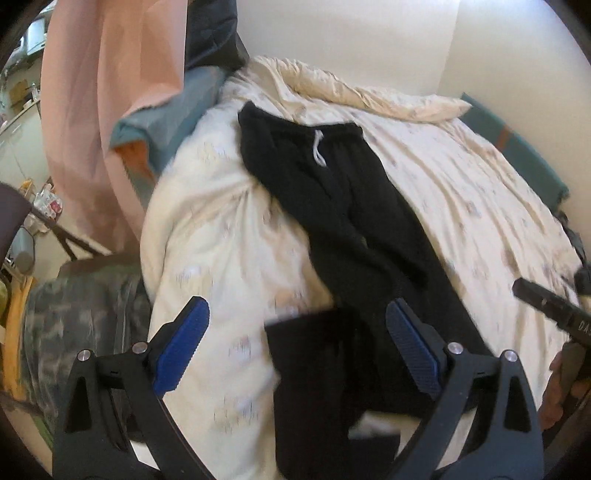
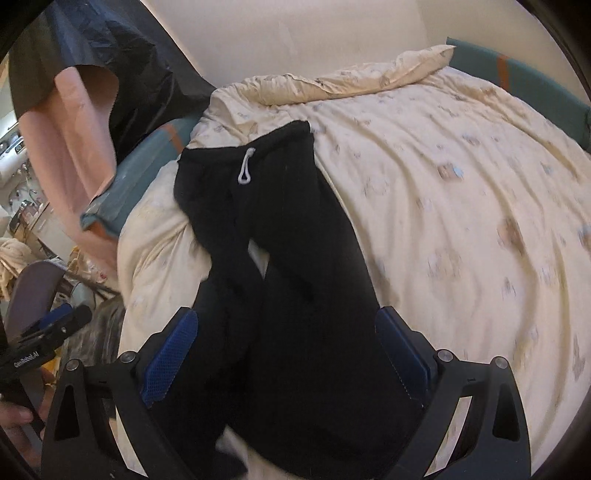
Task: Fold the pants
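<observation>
The work surface is a bed covered by a cream patterned duvet [image 2: 461, 192], set in a corner of plain light walls [image 2: 314, 33]. A teal bumper pad [image 2: 535, 77] runs along the far edge, and a pink curtain [image 1: 92, 110] hangs at the left.

The black pants [image 2: 288, 240] lie lengthwise on the duvet. The waistband, with its white drawstring [image 2: 245, 168], points toward the far wall. The 2 legs run toward the cameras.

The left gripper [image 1: 297, 347] is spread wide, with its blue pads [image 1: 181, 350] well apart above the leg ends. No cloth is clamped between them.

The right gripper [image 2: 286, 350] is also spread wide. Its 2 fingers flank the lower legs, and neither pinches the fabric.
</observation>
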{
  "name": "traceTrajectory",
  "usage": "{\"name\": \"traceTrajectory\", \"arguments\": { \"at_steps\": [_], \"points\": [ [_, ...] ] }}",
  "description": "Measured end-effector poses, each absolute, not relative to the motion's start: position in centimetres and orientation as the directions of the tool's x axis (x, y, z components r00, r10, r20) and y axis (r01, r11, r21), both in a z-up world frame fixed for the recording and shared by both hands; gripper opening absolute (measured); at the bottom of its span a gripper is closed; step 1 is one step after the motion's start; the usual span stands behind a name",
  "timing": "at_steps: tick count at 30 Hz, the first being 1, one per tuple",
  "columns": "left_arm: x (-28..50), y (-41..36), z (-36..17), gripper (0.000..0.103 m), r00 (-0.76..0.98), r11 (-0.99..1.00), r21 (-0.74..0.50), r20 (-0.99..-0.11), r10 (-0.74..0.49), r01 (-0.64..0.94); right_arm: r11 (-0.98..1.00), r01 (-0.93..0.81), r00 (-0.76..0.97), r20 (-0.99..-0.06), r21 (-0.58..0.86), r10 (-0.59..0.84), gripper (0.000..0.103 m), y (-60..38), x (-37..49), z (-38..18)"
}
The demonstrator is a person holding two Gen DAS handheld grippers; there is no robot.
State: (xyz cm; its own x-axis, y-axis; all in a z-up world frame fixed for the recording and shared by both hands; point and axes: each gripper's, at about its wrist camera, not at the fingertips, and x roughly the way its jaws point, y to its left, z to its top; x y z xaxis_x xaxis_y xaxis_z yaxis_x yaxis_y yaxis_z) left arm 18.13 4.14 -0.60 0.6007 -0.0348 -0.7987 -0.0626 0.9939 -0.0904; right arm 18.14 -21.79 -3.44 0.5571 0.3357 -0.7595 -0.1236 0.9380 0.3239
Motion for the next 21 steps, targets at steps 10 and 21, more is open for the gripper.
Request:
{"name": "traceTrajectory", "arguments": {
  "at_steps": [10, 21],
  "points": [
    [8.7, 4.0, -5.1, 0.095, 0.529, 0.994, -0.082, -0.848, -0.031, -0.075, 0.923, -0.105, 0.508, -0.778, 0.37, 0.369, 0.099, -23.4, 9.1, -6.5],
    [8.2, -1.0, -12.6, 0.092, 0.38, 0.998, -0.048, -0.923, -0.057, 0.033, 0.876, 0.041, 0.417, -0.805, 0.481, 0.423, 0.099, -25.2, 6.4, -11.8]
  ]
}}
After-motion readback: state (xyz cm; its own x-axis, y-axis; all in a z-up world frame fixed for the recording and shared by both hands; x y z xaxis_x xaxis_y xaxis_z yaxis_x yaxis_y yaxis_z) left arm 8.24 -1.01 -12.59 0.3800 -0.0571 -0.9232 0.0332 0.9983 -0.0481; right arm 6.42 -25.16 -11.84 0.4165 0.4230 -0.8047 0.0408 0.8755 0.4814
